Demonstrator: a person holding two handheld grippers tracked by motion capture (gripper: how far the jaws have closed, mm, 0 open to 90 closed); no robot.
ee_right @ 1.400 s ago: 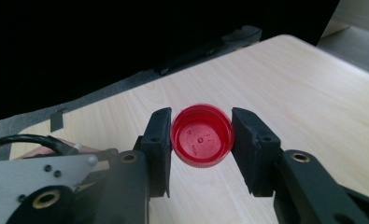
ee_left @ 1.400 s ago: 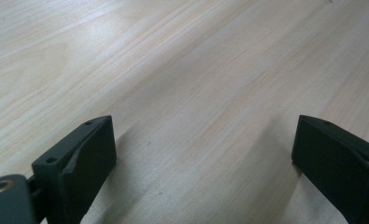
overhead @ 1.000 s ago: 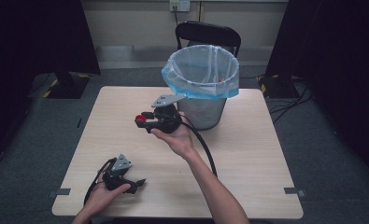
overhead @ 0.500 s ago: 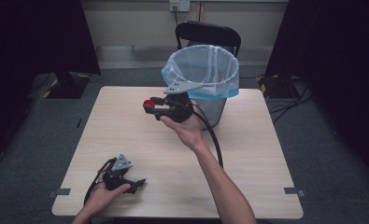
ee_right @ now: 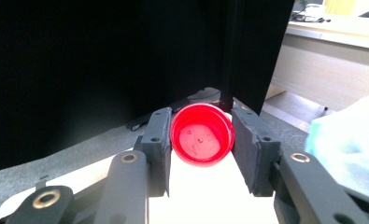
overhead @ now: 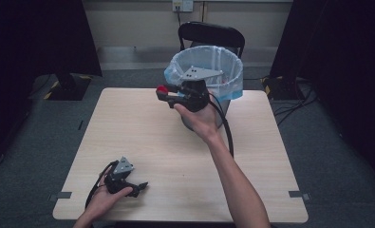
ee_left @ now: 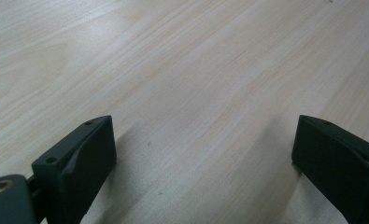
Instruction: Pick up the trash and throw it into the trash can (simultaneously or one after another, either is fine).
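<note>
**Red cap held up beside the bin**

My right tool (overhead: 164, 92) is clamped on a red cap (overhead: 162, 89), one jaw on either side of its rim. In the right gripper view the red cap (ee_right: 202, 134) faces the camera with its hollow side, pinched level between the two pads. I am holding it off the surface (overhead: 142, 137), just to the left of the bin (overhead: 209, 71), at about the height of the bin's rim. The bin is lined with a pale blue bag, and its near edge lies close behind my right hand (overhead: 198, 116). The grey plate on top of the tool overlaps the bin's mouth in the high view.

Behind the bin stands a black chair (overhead: 211, 35), and dark screens close off both sides of the room.

My left tool (overhead: 133, 189) rests low at the near left corner of the surface, jaws spread wide with bare wood (ee_left: 182, 93) between them. It is well apart from the cap.
</note>
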